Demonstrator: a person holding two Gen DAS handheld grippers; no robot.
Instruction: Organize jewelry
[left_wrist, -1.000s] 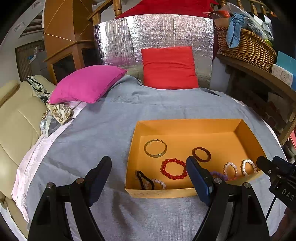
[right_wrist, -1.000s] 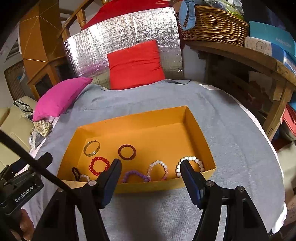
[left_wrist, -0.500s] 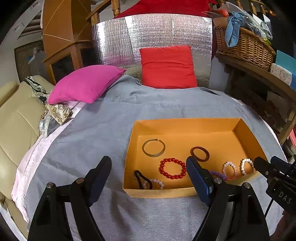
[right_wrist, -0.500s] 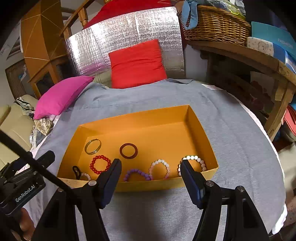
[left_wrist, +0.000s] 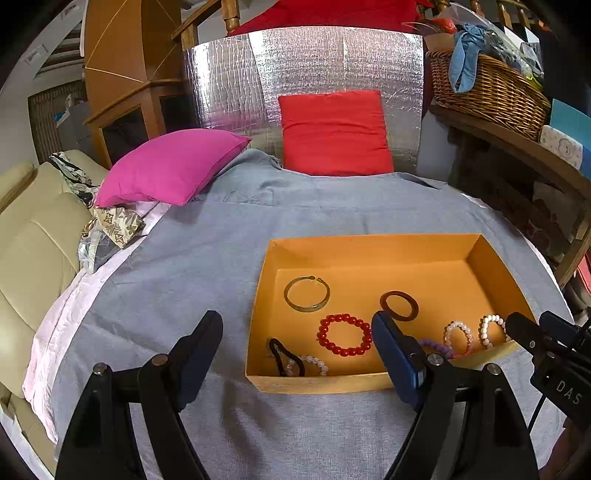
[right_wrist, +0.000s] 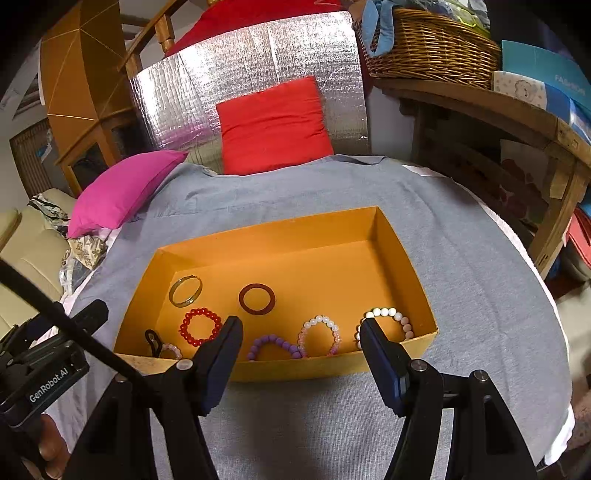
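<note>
An orange box (left_wrist: 369, 251) (right_wrist: 280, 236) sits on the grey cloth and holds several bracelets: a gold bangle (left_wrist: 306, 294) (right_wrist: 185, 291), a dark red ring (left_wrist: 399, 305) (right_wrist: 257, 298), a red bead bracelet (left_wrist: 344, 334) (right_wrist: 200, 326), a black hair tie (left_wrist: 284, 356), a purple bead bracelet (right_wrist: 275, 346), a pink-white one (right_wrist: 320, 334) and a white one (right_wrist: 386, 325). My left gripper (left_wrist: 297, 338) is open and empty, just before the box's near left corner. My right gripper (right_wrist: 301, 339) is open and empty, over the box's near wall.
The grey cloth (left_wrist: 192, 266) covers a round table. A pink pillow (left_wrist: 170, 170) and a red pillow (left_wrist: 334, 133) lie at the back before a silver foil panel (left_wrist: 303, 70). A wicker basket (right_wrist: 428, 48) stands on a wooden shelf at the right. A beige sofa (left_wrist: 33, 236) is at the left.
Both grippers have drifted slightly; the box sits a little further left in the left wrist view. Both stay open and empty.
</note>
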